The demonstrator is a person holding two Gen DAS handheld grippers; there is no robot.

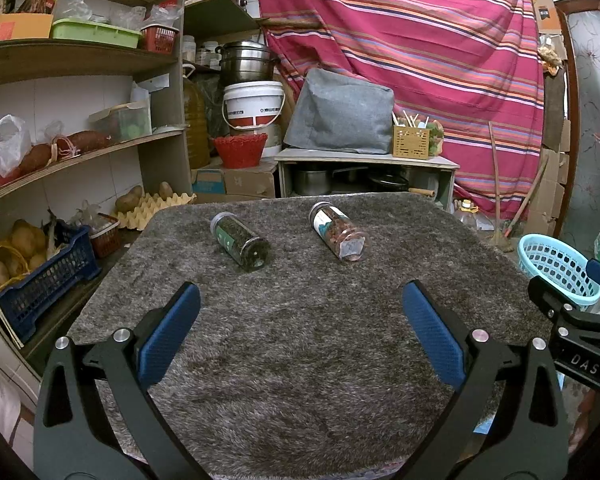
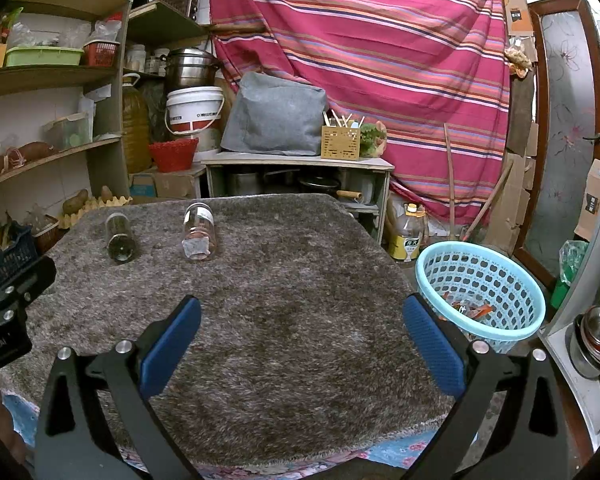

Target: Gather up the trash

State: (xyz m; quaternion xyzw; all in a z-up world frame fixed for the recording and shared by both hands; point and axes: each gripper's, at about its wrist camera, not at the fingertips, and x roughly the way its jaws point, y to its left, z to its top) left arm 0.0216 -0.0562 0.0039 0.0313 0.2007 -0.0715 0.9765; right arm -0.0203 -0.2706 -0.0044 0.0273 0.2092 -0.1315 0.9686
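A striped red cloth hangs behind a table covered in shaggy grey-brown pile. Two clear cylindrical jars lie on their sides near the far left corner: the dark jar with greenish contents, and just right of it the pale jar with reddish bits; their labels are too small to read. The left gripper and right gripper hover with jaws spread, empty. A perforated blue basket stands off the right edge, its scraps indistinct.
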